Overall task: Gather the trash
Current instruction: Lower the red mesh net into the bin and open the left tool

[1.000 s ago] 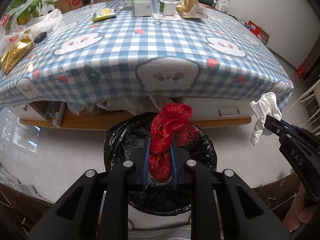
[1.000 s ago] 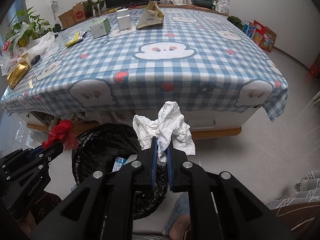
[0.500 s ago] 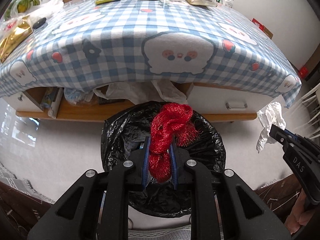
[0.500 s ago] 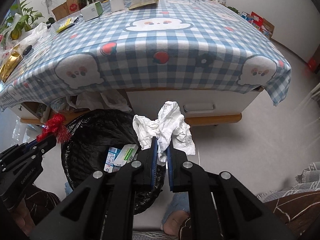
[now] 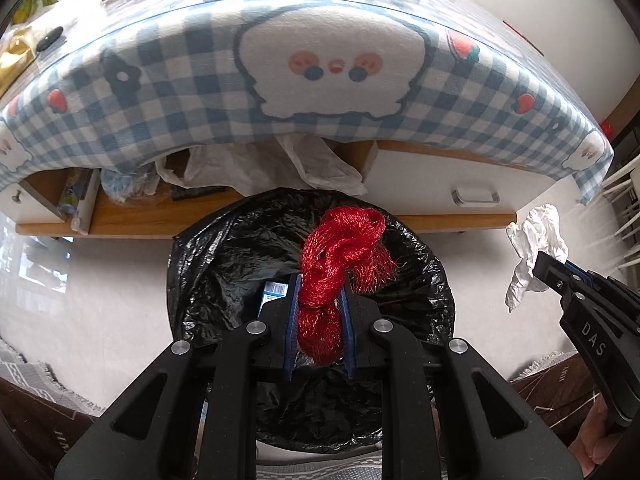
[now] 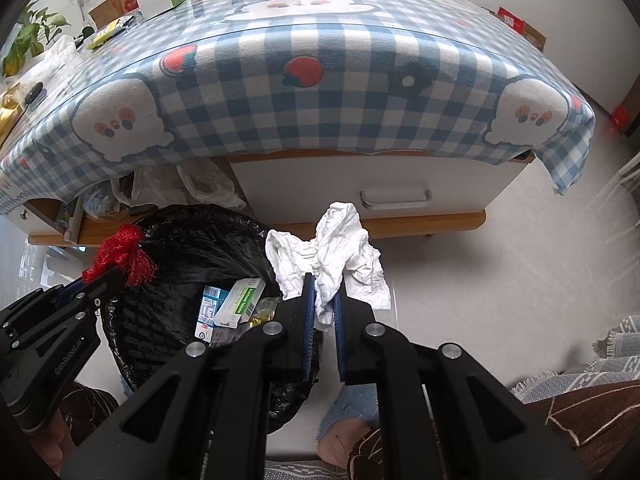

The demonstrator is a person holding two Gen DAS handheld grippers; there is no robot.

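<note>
The left tool point(image 5: 318, 320) is clamped tight on a bundle of red shiny string point(image 5: 336, 264), a knotted, frayed skein standing up between its blue pads. It hangs directly over the mouth of the black-lined trash bin point(image 5: 224, 264), which serves as the landmark here. The right tool point(image 6: 323, 312) is pinched shut on a crumpled white tissue point(image 6: 332, 252), puffed out above its pads; this wad sits just past the bin's right rim, over the floor rather than over the opening. Inside the bin lie several small cartons point(image 6: 236, 304), white with green and blue print.

The bin stands on a pale floor point(image 6: 500, 264). Just behind the bin is a low wooden shelf holding white plastic bags point(image 5: 256, 168), beside a white drawer with a metal handle point(image 6: 394, 196). Above that spreads the table point(image 6: 360, 92), draped in a blue-and-white checked cloth with cartoon faces and strawberries; boxes and a houseplant point(image 6: 28, 36) stand at its far side.

Both tools point steeply downward toward the bin.
</note>
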